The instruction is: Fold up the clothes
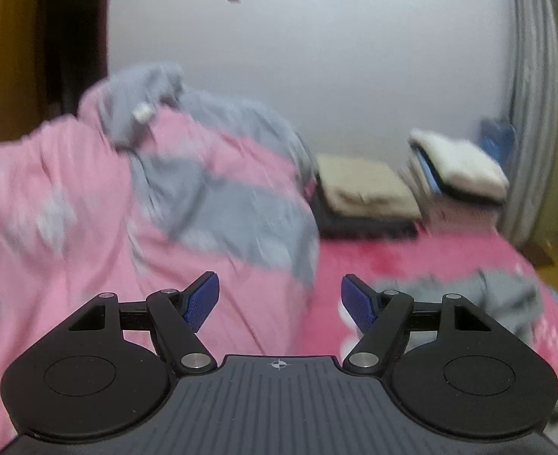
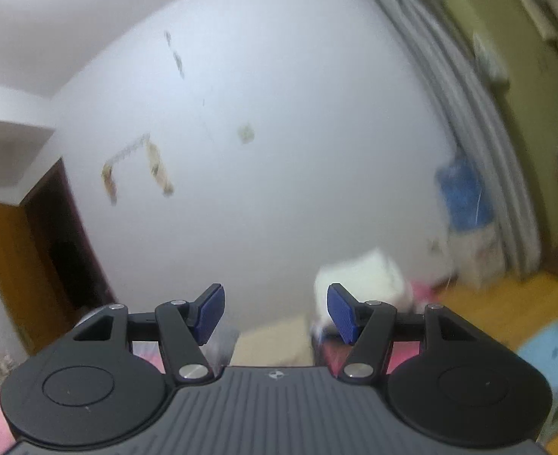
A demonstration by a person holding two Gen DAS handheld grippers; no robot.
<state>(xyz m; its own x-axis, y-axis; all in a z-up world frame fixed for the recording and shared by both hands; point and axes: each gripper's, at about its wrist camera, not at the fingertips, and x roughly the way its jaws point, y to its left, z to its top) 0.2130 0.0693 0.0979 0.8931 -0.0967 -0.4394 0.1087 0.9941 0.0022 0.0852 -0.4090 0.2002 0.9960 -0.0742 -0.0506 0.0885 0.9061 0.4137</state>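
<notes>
**Both Grippers Raised and Released Above the Bed**

While the left gripper (image 1: 281, 297) points slightly downward over the bed (image 1: 411, 261), its two blue pads (image 1: 199, 303) stand well apart with nothing between them; the fingers are released. In the left wrist view a pink-and-grey quilt (image 1: 127, 197) is heaped over the left half of the bed and rises against the white wall (image 1: 317, 57). A small white tag (image 1: 142, 113) sits near the top of the heap.

Clothes, location:
- A folded beige garment (image 1: 366, 185) lies on top of a dark folded item (image 1: 366, 227) at the far edge of the bed, just beside the quilt heap.
- A second stack, topped by a folded white garment (image 1: 464, 163) with a blue layer beneath it, stands at the far right corner of the bed, near the grey curtain (image 1: 533, 113).
- A loose grey garment (image 1: 480, 295), unfolded, lies along the right edge of the bed, just beyond the right finger of the left gripper.

The right gripper (image 2: 276, 313) points roughly level at the wall. Its blue pads (image 2: 210, 314) are likewise apart and hold nothing. Beyond its right finger the white garment appears as a blurred pale shape, and a strip of the beige garment shows between the fingers, low in the view. A brown door (image 2: 10, 265) stands at the left, wooden flooring (image 2: 506, 303) at the right, and a light blue object (image 2: 555, 356) on that floor is too blurred to identify.
</notes>
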